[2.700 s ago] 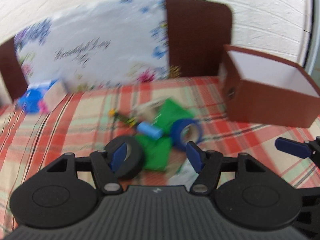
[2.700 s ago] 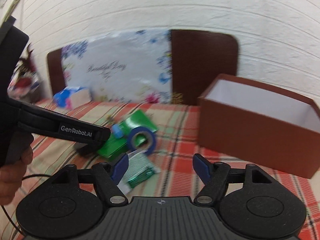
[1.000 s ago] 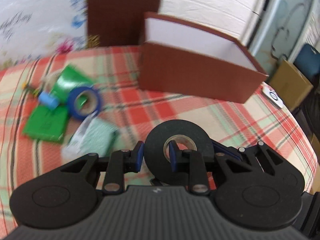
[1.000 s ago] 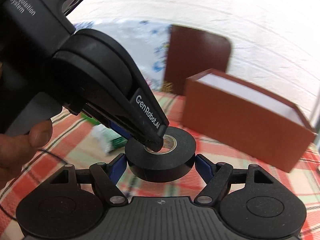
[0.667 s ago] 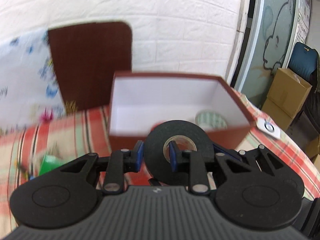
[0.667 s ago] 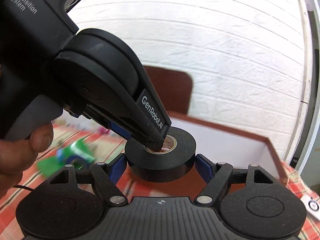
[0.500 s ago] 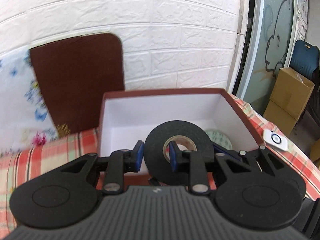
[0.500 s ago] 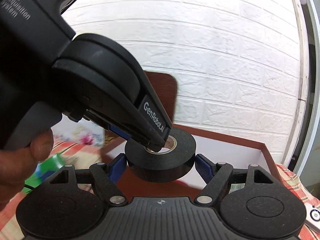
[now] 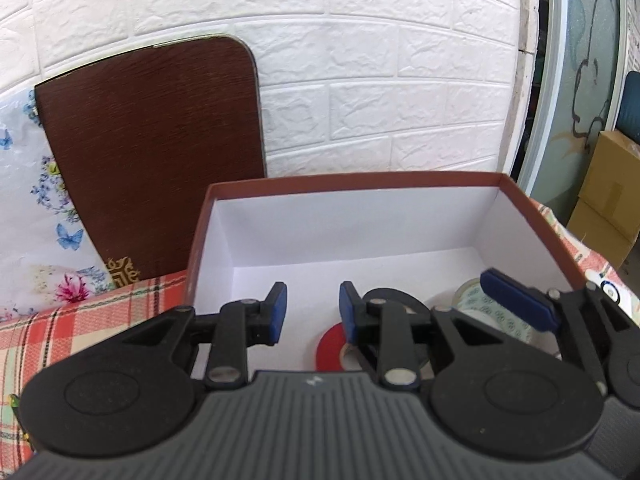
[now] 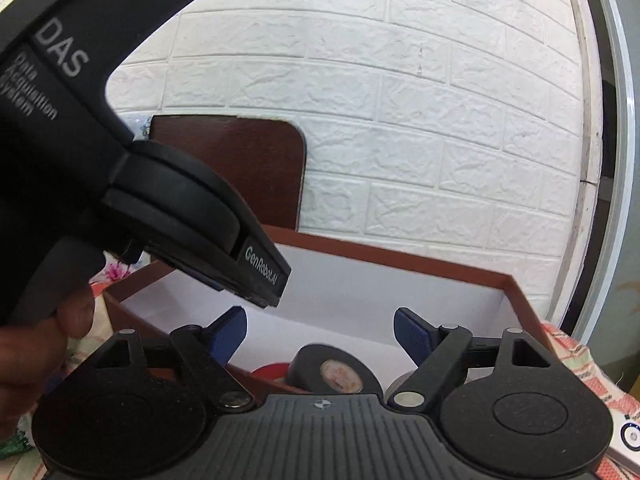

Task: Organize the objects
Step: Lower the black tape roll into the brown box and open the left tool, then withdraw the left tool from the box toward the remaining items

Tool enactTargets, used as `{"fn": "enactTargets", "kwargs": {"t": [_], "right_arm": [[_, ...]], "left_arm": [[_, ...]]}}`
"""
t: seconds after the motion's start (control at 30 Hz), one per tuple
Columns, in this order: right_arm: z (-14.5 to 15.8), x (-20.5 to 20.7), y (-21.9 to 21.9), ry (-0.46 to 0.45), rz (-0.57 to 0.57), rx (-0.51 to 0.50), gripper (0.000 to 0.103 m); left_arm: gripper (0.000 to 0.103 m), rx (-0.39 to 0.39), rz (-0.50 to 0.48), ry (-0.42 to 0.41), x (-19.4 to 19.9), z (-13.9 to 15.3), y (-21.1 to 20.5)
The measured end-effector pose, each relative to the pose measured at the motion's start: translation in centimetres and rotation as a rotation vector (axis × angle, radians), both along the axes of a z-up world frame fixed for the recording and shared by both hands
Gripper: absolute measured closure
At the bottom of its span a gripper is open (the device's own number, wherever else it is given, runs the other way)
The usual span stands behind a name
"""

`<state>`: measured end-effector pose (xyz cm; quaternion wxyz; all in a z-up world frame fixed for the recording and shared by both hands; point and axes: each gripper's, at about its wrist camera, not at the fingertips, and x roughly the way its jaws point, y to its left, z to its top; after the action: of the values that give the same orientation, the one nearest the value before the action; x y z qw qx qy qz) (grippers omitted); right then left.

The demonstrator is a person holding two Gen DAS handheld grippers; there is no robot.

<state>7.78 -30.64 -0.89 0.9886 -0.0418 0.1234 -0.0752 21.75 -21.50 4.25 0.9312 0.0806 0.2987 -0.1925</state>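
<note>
The brown box (image 9: 400, 179) with a white inside stands on the plaid tablecloth (image 9: 60, 332). A black tape roll (image 9: 394, 298) lies in it on a red tape roll (image 9: 330, 344), beside a patterned pale roll (image 9: 496, 316). My left gripper (image 9: 311, 314) is open and empty above the box. My right gripper (image 10: 320, 336) is open and empty over the box's near wall (image 10: 132, 280). The black roll (image 10: 332, 370) and the red roll (image 10: 272, 372) show between its fingers. The left gripper's body (image 10: 160, 216) crosses the right wrist view.
A brown board (image 9: 152, 152) and a floral sheet (image 9: 24, 240) lean on the white brick wall (image 9: 360, 60) behind the box. A cardboard carton (image 9: 608, 192) stands off the table at right. A small white device (image 10: 630, 438) lies on the cloth.
My left gripper opened and let go of the black tape roll, which now lies in the box on the red roll. Both grippers stay over the box.
</note>
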Motion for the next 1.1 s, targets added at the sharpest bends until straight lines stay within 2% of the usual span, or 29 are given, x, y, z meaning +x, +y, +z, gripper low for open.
{"fn": "enactTargets", "kwargs": {"t": [0.17, 0.2, 0.23, 0.27, 0.33, 0.4, 0.47, 0.57, 0.67, 0.73, 0.8, 0.87, 0.93, 0.97, 1.03, 1.1], "right_arm": [[0.4, -1.4, -0.8, 0.005, -0.016, -0.013, 0.023], [0.3, -0.9, 0.7, 0.007, -0.027, -0.017, 0.024], [0.4, -1.3, 0.4, -0.003, -0.039, -0.018, 0.025], [0.0, 0.6, -0.5, -0.033, -0.053, -0.017, 0.025], [0.0, 0.0, -2.1, -0.105, -0.099, -0.033, 0.024], [0.8, -0.2, -3.3, -0.150, -0.161, -0.059, 0.016], [1.3, 0.2, -4.4, -0.167, -0.189, -0.075, 0.012], [1.1, 3.1, -5.3, -0.166, -0.220, -0.155, 0.011], [-0.3, 5.5, -5.1, -0.105, -0.202, -0.222, 0.012], [-1.3, 6.4, -4.7, -0.082, -0.207, -0.282, 0.019], [-1.3, 5.8, -4.2, -0.119, -0.221, -0.323, 0.011], [-0.9, 6.2, -4.1, -0.067, -0.148, -0.300, 0.010], [-1.0, 7.8, -4.4, 0.054, -0.055, -0.314, 0.002], [-0.9, 8.4, -4.7, 0.088, -0.033, -0.291, 0.008], [-0.2, 9.0, -5.7, 0.146, 0.011, -0.240, 0.006], [-0.1, 9.2, -6.4, 0.193, 0.049, -0.222, 0.011]], "left_arm": [[0.071, -0.012, 0.032, -0.006, -0.7, 0.6, 1.3], [0.068, -0.008, 0.041, -0.019, -0.8, 0.8, 1.6], [0.062, -0.001, 0.057, -0.039, -1.0, 1.0, 1.8], [0.060, 0.005, 0.076, -0.064, -1.1, 1.3, 2.1], [0.052, 0.013, 0.124, -0.128, -1.1, 2.0, 2.8], [0.045, 0.028, 0.170, -0.187, -0.8, 2.5, 3.3], [0.043, 0.047, 0.194, -0.226, -0.2, 2.6, 3.3], [0.043, 0.071, 0.184, -0.220, 0.6, 2.4, 2.6], [0.043, 0.088, 0.163, -0.198, 0.9, 1.6, 1.6], [0.043, 0.075, 0.151, -0.169, 0.9, 1.2, 1.3], [0.043, 0.066, 0.140, -0.148, 0.8, 1.1, 1.3], [0.042, 0.073, 0.131, -0.148, 0.6, 0.8, 0.9], [0.042, 0.087, 0.131, -0.148, 0.6, 0.7, 0.5], [0.042, 0.088, 0.134, -0.145, 0.6, 0.6, 0.4], [0.042, 0.083, 0.131, -0.142, 0.5, 0.6, 0.4], [0.041, 0.088, 0.141, -0.148, 0.4, 0.6, 0.4]]}}
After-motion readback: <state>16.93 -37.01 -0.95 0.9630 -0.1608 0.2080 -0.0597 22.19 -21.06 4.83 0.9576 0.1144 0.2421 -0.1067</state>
